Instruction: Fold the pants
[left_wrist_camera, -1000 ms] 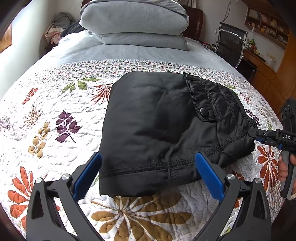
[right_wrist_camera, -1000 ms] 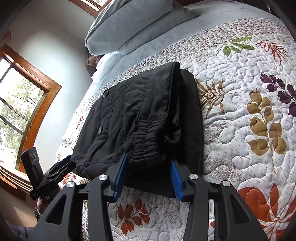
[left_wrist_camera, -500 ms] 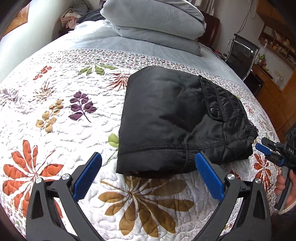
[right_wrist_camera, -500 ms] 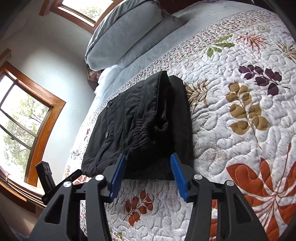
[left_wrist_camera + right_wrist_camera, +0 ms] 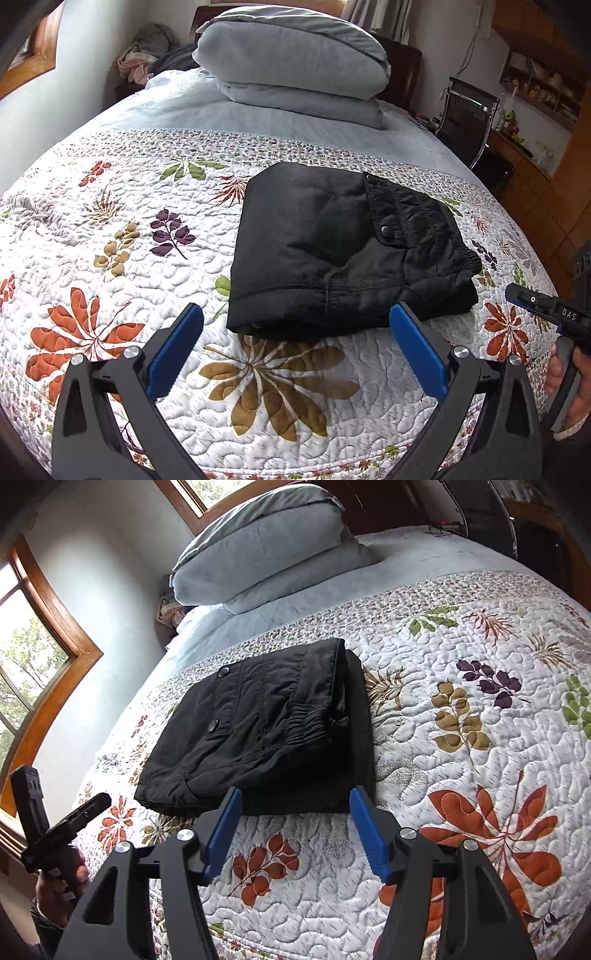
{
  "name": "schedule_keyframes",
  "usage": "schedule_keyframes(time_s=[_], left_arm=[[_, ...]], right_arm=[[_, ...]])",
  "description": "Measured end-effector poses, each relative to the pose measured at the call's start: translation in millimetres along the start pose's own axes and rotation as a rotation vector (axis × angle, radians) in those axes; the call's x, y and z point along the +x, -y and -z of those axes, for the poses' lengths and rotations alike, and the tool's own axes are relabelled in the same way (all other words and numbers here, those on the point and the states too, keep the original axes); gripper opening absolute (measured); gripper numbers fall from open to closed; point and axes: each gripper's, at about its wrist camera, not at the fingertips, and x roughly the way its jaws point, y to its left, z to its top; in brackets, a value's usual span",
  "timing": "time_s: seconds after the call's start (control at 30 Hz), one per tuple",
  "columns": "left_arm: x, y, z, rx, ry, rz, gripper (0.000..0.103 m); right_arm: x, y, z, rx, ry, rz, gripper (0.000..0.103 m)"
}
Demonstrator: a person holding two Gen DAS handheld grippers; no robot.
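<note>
Holding both grippers, left (image 5: 295, 343) and right (image 5: 295, 830), wide and empty just short of the folded pants (image 5: 343, 247) on the quilt (image 5: 110, 236), we should lift away cleanly without snagging.

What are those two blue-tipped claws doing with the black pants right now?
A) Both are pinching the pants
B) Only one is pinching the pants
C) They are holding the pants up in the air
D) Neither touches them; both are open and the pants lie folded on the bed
D: the left gripper and right gripper stand open with quilt showing between their jaws, and the folded pants rest flat, untouched.
</note>
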Motion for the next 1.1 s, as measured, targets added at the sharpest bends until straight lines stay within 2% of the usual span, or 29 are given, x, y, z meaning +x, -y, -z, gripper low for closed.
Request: schedule_keyframes(time_s=[0.13,0.23,0.3,0.43,0.73,1.1], left_arm=[[-15.9,7.0,-0.5,0.019,0.016,-0.011,0.100],[-29.7,11.0,0.3,0.026,0.033,-0.013,0.100],[-37.4,15.1,1.2,0.040,0.037,-0.038,0.100],[-56.4,23.8,2.8,0.084,0.061,-0.059,0.100],[-92.9,35.4,7.4,0.111,0.090,-0.066,0.100],[-123.6,37.7,15.4,0.108,0.110,-0.081,0.100]], right_arm=[[-14.2,-8.9,9.7,0.037,0.020,-0.003,0.072],[-23.5,-16.4,16.3,0.023,0.033,0.023,0.073],[-27.9,-22.2,19.8,0.013,0.038,0.067,0.079],[-39.0,-32.3,27.9,0.019,0.055,0.087,0.094],[-64.2,-73.3,38.5,-0.079,0.089,0.164,0.099],[-91.6,-105.6,44.7,-0.107,0.117,0.167,0.099]])
